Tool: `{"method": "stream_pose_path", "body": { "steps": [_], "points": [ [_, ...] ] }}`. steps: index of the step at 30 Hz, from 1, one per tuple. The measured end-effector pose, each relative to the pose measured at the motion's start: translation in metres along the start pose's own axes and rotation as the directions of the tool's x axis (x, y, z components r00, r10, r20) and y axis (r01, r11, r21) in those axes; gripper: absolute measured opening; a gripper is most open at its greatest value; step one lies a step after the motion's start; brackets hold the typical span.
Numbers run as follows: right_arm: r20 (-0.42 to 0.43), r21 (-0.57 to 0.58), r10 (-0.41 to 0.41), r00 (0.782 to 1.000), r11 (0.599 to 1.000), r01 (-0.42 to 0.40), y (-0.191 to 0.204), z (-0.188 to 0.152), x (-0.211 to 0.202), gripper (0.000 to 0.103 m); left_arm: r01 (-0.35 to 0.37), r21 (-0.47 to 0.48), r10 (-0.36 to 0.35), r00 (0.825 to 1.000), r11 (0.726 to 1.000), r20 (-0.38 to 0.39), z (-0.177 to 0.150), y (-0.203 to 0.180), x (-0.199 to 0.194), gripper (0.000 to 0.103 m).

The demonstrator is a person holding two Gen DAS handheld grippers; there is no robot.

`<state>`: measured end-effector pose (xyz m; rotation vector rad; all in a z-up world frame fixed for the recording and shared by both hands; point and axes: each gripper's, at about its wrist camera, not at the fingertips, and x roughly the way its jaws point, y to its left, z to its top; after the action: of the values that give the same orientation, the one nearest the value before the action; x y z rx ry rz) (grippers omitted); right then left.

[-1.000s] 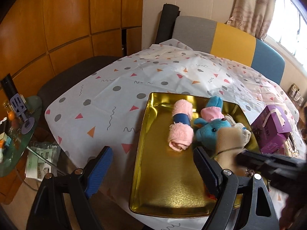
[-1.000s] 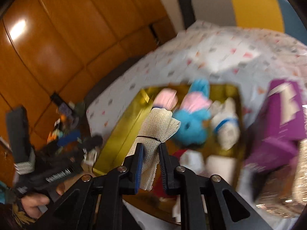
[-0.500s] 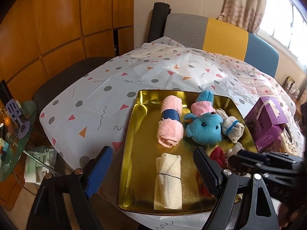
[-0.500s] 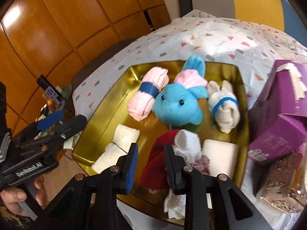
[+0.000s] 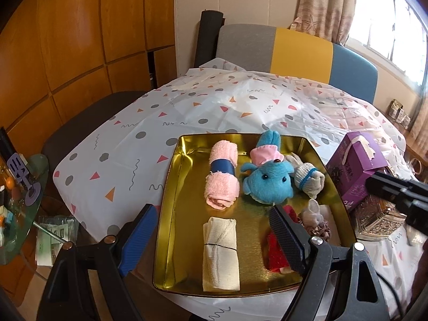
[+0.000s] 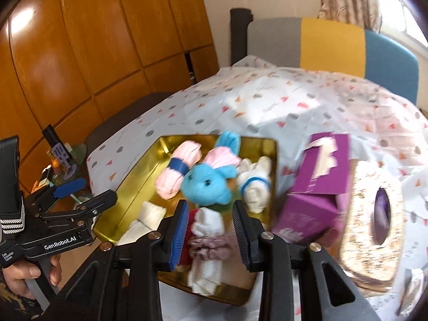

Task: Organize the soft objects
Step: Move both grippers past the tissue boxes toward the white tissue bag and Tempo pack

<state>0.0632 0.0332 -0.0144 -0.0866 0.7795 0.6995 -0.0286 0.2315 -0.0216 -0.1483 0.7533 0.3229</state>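
A gold tray (image 5: 171, 187) holds a pink rolled towel (image 5: 222, 179) with a blue band, a blue plush toy (image 5: 267, 182) and a grey banded roll (image 5: 310, 179). A cream rolled cloth (image 5: 220, 251) lies at the tray's front left, free of both grippers. Red cloth (image 5: 275, 251) and a mauve scrunchie (image 5: 318, 230) lie to its right. My left gripper (image 5: 211, 211) hangs open above the tray's front edge with nothing in it. My right gripper (image 6: 210, 203) hovers over a white cloth (image 6: 206, 270); its jaws are opening and nothing is pressed between them.
A purple box (image 5: 355, 165) and a glittery tissue box (image 6: 374, 222) stand right of the tray on the patterned tablecloth (image 5: 120, 144). A small glass side table (image 5: 18, 208) with clutter is at the left. A colour-block chair (image 5: 294, 53) stands behind.
The right gripper let go of the cream rolled cloth, which now lies in the tray's front left. It then drew back and up, with its jaws widening. The left gripper shifted slightly.
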Motion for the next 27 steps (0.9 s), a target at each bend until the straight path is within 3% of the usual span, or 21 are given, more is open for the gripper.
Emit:
{"method": "stream_pose_path", "body": {
  "steps": [10, 15, 19, 23, 25, 27],
  "points": [
    [0.063, 0.113, -0.169, 0.984, 0.98, 0.161, -0.077, -0.002, -0.05, 0.034, 0.02, 0.039, -0.02, 1.0, 0.999, 0.002, 0.001, -0.014, -0.003, 0.086],
    [0.06, 0.226, -0.277, 0.959, 0.94, 0.257, -0.133, -0.013, -0.074, 0.035, 0.03, 0.063, -0.031, 1.0, 0.998, 0.003, 0.0, -0.025, -0.005, 0.086],
    [0.046, 0.307, -0.373, 0.927, 0.888, 0.343, -0.174, -0.026, -0.094, 0.035, 0.039, 0.085, -0.04, 0.999, 0.996, 0.007, 0.001, -0.032, -0.006, 0.086],
    [0.002, 0.391, -0.497, 0.868, 0.799, 0.457, -0.219, -0.045, -0.114, 0.036, 0.056, 0.109, -0.057, 0.998, 0.992, 0.009, 0.002, -0.043, -0.008, 0.086],
    [-0.028, 0.454, -0.562, 0.827, 0.73, 0.511, -0.245, -0.057, -0.123, 0.036, 0.066, 0.127, -0.068, 0.998, 0.99, 0.013, 0.003, -0.05, -0.01, 0.086],
    [-0.064, 0.51, -0.641, 0.765, 0.638, 0.577, -0.271, -0.074, -0.133, 0.036, 0.074, 0.147, -0.078, 0.997, 0.986, 0.017, 0.003, -0.057, -0.012, 0.086]
  ]
}}
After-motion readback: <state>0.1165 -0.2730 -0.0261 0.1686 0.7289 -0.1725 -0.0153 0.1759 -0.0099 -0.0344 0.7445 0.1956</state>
